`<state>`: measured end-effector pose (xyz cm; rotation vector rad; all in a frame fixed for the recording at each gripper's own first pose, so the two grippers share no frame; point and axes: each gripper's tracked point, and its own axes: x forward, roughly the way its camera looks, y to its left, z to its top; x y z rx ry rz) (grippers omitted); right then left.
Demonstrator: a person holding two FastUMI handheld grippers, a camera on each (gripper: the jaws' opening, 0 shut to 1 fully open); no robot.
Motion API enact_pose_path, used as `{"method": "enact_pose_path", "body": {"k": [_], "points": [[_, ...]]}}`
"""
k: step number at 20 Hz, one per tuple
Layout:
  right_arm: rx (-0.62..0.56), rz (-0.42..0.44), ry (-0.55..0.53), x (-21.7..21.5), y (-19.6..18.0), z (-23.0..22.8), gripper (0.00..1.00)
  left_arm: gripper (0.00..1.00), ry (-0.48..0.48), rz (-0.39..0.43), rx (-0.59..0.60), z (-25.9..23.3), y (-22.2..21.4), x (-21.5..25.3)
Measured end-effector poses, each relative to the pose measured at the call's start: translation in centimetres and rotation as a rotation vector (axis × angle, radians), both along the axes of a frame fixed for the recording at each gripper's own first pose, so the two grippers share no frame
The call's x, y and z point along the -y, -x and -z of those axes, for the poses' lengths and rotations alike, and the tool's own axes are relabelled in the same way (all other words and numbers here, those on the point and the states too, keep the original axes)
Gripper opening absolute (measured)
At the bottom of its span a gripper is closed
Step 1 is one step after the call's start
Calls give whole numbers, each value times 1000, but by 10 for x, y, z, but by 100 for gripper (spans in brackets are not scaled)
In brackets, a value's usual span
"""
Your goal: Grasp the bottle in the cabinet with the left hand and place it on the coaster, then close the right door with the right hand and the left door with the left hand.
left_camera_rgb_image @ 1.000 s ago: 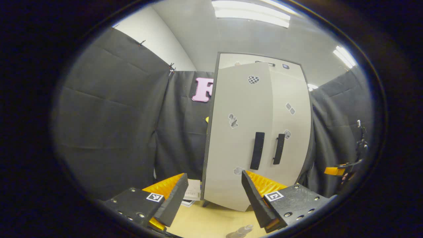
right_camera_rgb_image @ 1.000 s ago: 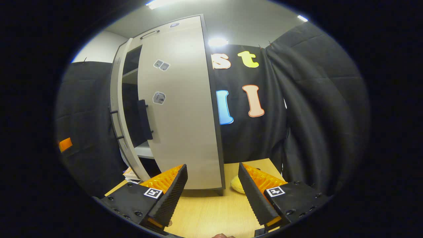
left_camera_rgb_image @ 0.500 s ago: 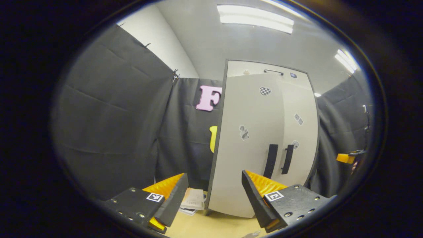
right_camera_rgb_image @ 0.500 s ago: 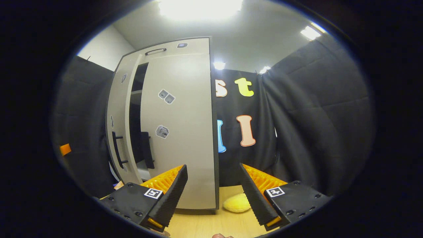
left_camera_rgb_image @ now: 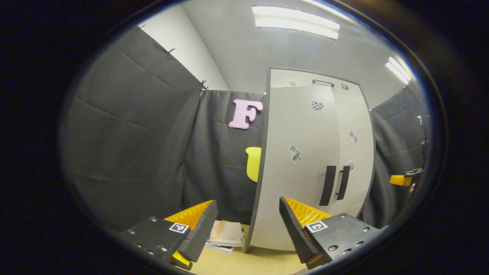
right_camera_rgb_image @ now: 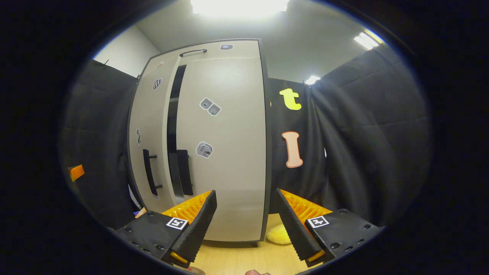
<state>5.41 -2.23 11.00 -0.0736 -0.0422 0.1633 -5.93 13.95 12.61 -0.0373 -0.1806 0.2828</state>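
A black cloth wall encloses the booth, under a pale ceiling with strip lights, and a light wooden worktop carries a tall pale cabinet. In the right gripper view the right door now faces the camera almost flat, with only a narrow dark slit between it and the left door; a second ago that gap was much wider and a shelf showed inside. The left door stands nearly shut as well, its black handle just beside the right door's handle. In the left gripper view the two doors look all but flush, the left door broad in front with its handle next to the other handle, whereas a second ago the left door stood clearly proud of the cabinet front. The left claw hangs wide and holds nothing, apart from the cabinet, over a small stack of papers lying on the worktop beside the cabinet's foot. The right claw is also wide and empty, pointed at the right door's lower part without touching it. A soft yellow thing lies on the worktop by the cabinet's right corner. The other gripper shows as a small orange piece at the far right edge of the left gripper view. I cannot tell from these views where the bottle and the coaster stand; a second ago the bottle's top showed at the lower edge of the left gripper view.
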Motion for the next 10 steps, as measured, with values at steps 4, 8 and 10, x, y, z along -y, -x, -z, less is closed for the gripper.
{"method": "enact_pose_path", "body": {"k": [4,8,10], "points": [[-3,-14,13,-13,1,1,92,94,-24,8,-21,7,-1,-2],[-8,-19,15,-22,7,6,98,94,-74,14,-39,13,-2,-3],[-20,-17,23,-24,11,10,98,100,-86,17,-47,17,-2,-5]]}}
